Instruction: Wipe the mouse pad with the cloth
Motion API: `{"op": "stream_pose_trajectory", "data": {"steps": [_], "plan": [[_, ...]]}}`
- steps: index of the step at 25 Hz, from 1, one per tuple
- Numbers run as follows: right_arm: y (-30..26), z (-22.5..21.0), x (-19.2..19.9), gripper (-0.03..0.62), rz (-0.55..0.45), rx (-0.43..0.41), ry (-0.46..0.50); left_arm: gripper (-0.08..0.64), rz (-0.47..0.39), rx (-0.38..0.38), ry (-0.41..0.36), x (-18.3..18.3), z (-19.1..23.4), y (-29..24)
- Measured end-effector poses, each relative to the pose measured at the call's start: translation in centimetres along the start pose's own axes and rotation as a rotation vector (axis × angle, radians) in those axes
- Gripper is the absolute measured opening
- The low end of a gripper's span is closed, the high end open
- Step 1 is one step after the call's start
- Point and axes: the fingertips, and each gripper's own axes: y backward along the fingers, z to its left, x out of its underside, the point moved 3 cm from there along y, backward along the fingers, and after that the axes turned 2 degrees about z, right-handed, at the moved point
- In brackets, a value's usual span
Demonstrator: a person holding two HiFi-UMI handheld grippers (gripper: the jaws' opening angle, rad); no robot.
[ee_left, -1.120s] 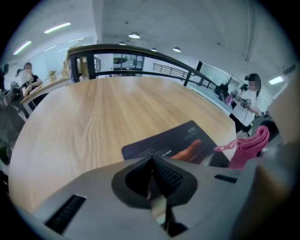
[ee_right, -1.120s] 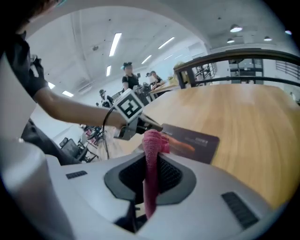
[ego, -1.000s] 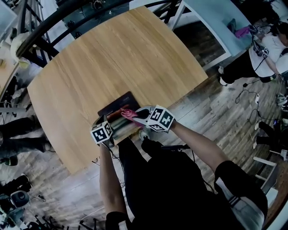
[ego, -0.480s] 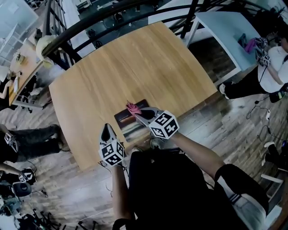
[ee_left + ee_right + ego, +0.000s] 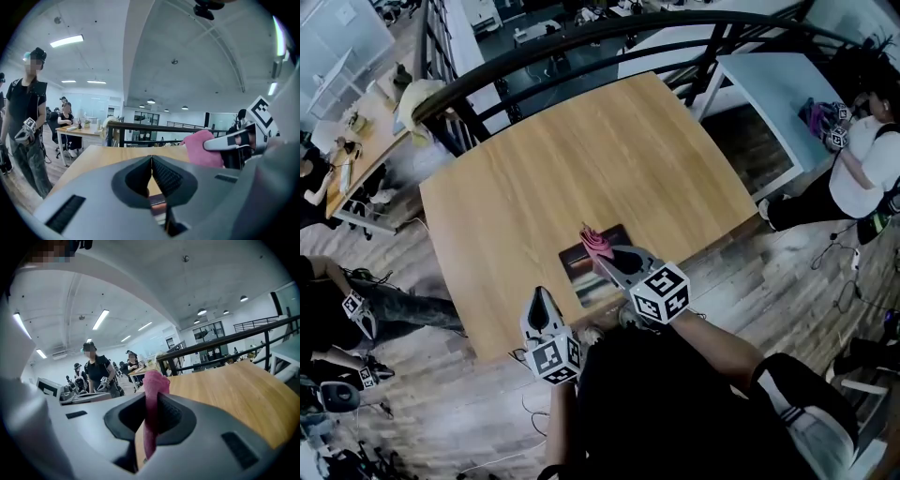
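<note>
Has drawn the left claw (image 5: 541, 298) back off the mouse pad (image 5: 579, 267): rested at the pad's near edge a second ago, hovers now well to the left of it, close to the near edge of the table (image 5: 581, 159), jaws pressed together on nothing. Keeps the right claw (image 5: 614, 255) over the pad, pinching the pink cloth (image 5: 598, 240) tight, with a wad standing up past the tips and a strip hanging down between the jaws. Finds the pad just beneath those tips and a little to their left; from the left claw, ahead and off to the right. Seems to carry the cloth raised above the pad rather than pressed flat on it, though contact is hard to judge from overhead. Probably means no more steadying of the pad, so either a finished wipe or a pause between passes. If more wiping is wanted, calls for lowering the cloth onto the pad, and for minding that the unheld pad may slide on the smooth wood.
</note>
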Motion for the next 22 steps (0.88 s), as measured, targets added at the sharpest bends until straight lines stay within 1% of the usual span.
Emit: {"op": "stream_pose_trajectory", "data": {"steps": [5,9,13,18,22], "plan": [[1.3,2.2,-0.3,0.058,-0.045,0.044,-0.013,0.023,-0.028,0.024,0.018,-1.2,0.6,2.1],[2.4,3.2,-0.1,0.058,-0.076,0.089,0.021,0.023,-0.079,0.022,-0.010,-2.8,0.9,3.7],[3.8,3.7,-0.3,0.060,-0.116,0.131,0.022,0.023,-0.118,0.023,-0.034,-4.0,0.7,5.1],[4.9,3.9,-0.2,0.060,-0.144,0.179,0.037,0.023,-0.124,0.043,-0.026,-3.9,0.4,5.6],[5.0,3.7,-0.2,0.058,-0.154,0.195,0.038,0.023,-0.134,0.053,-0.038,-4.2,0.2,5.6]]}}
